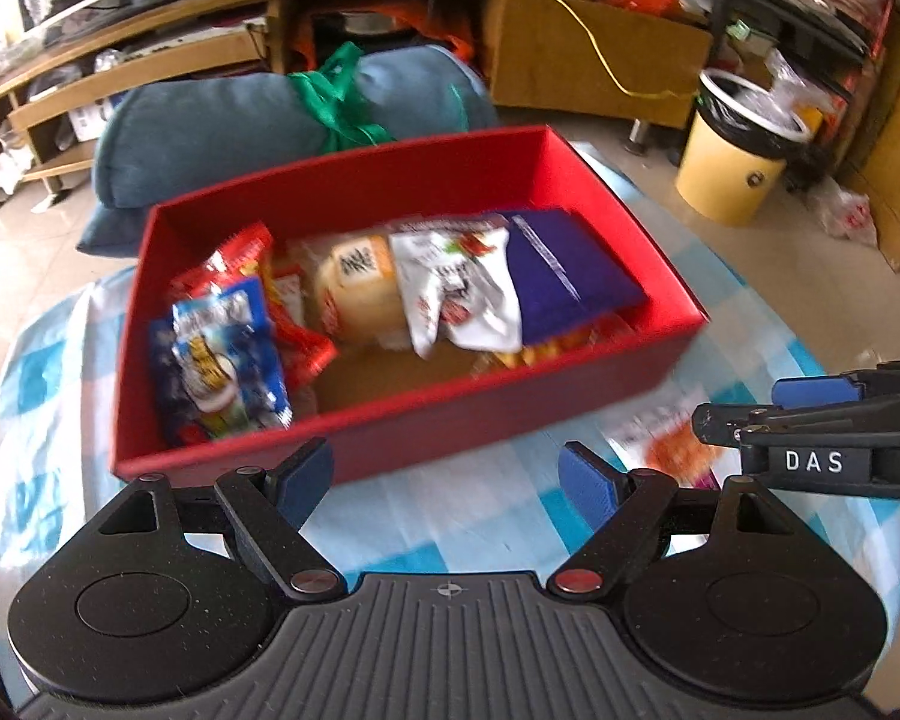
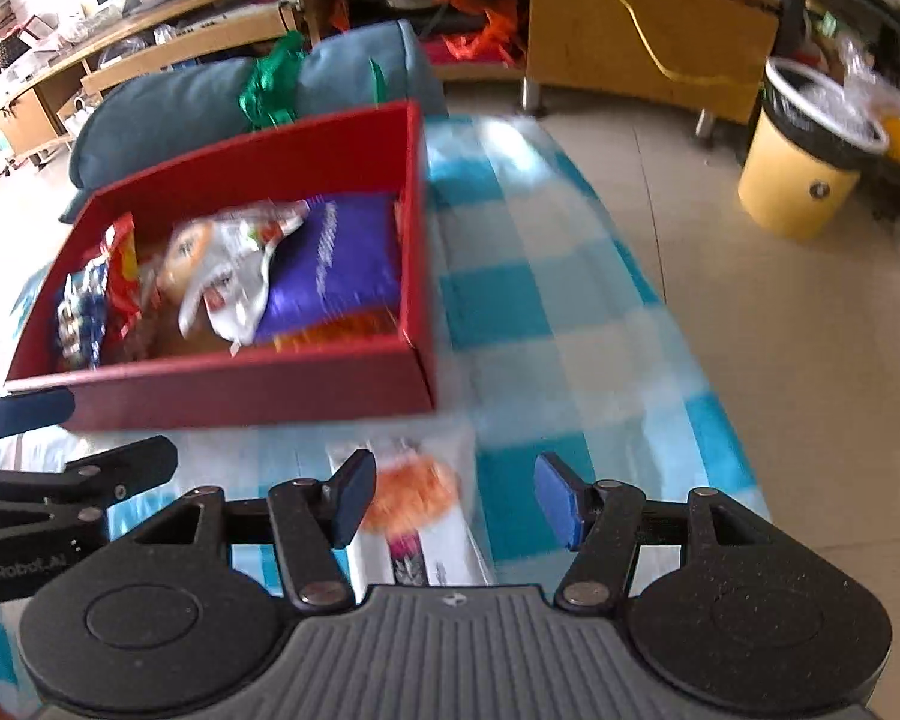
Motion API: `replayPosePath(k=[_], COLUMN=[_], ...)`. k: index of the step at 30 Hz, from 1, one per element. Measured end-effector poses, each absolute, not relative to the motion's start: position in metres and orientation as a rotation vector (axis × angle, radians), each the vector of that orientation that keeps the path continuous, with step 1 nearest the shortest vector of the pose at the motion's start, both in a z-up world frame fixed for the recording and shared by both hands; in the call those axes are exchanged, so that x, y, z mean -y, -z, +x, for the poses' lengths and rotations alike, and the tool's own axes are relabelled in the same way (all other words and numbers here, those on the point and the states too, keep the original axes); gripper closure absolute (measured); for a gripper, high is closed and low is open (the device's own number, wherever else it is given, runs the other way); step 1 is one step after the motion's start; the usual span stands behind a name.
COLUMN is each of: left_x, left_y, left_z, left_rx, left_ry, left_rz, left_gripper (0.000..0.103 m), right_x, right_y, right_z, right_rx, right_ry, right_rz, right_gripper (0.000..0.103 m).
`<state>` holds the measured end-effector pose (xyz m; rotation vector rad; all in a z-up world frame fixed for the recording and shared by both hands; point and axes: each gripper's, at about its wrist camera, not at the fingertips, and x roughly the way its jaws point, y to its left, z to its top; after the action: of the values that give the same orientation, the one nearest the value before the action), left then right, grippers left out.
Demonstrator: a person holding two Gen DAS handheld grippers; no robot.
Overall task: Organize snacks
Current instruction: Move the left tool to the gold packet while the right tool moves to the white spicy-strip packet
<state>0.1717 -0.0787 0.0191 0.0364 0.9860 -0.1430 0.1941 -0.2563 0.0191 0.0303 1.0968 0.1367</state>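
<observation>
A red box [image 1: 420, 432] stands on the blue-and-white checked cloth [image 2: 570, 312]. It holds several snacks: a blue packet [image 1: 228, 354], a red one [image 1: 252, 258], a wrapped bun [image 1: 360, 288], a white packet [image 1: 462, 282] and a purple one [image 1: 570, 276]. My left gripper [image 1: 444, 471] hangs open just before the box's near wall, with nothing between its fingers. A white packet with an orange picture [image 2: 414, 492] lies on the cloth in front of the box [image 2: 240, 390]. My right gripper [image 2: 455, 480] hovers open over that packet, pads apart from it.
A rolled blue bundle tied with green ribbon [image 1: 270, 132] lies behind the box. A yellow bin [image 2: 798, 180] stands on the tiled floor to the right, past the cloth's edge. Wooden shelves [image 1: 594, 54] run along the back.
</observation>
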Motion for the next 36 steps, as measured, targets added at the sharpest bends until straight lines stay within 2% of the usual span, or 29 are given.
replayPosePath(k=[13, 21, 26, 27, 32, 36], left_x=[0.116, 0.137, 0.146, 0.148, 0.159, 0.175], left_y=[-0.005, 0.02, 0.04, 0.043, 0.044, 0.047], left_z=[0.124, 0.084, 0.067, 0.066, 0.062, 0.054], left_rx=[-1.07, -1.233, -1.379, -1.393, -1.409, -1.365], left_ry=[0.312, 0.432, 0.443, 0.436, 0.374, 0.301], left_rz=[0.093, 0.046, -0.092, -0.115, -0.173, -0.14], left_gripper=[0.016, 0.016, 0.016, 0.013, 0.013, 0.007], right_x=[0.244, 0.236, 0.234, 0.234, 0.239, 0.243], right_y=[0.004, 0.018, 0.017, 0.017, 0.015, 0.014], right_z=[0.185, 0.184, 0.182, 0.182, 0.181, 0.183], right_rx=[-1.182, -1.219, -1.21, -1.21, -1.206, -1.202], right_ry=[-0.257, -0.276, -0.288, -0.29, -0.296, -0.291], right_rz=[-0.012, -0.079, -0.114, -0.121, -0.118, -0.117], right_gripper=[0.048, 0.046, 0.046, 0.046, 0.046, 0.046])
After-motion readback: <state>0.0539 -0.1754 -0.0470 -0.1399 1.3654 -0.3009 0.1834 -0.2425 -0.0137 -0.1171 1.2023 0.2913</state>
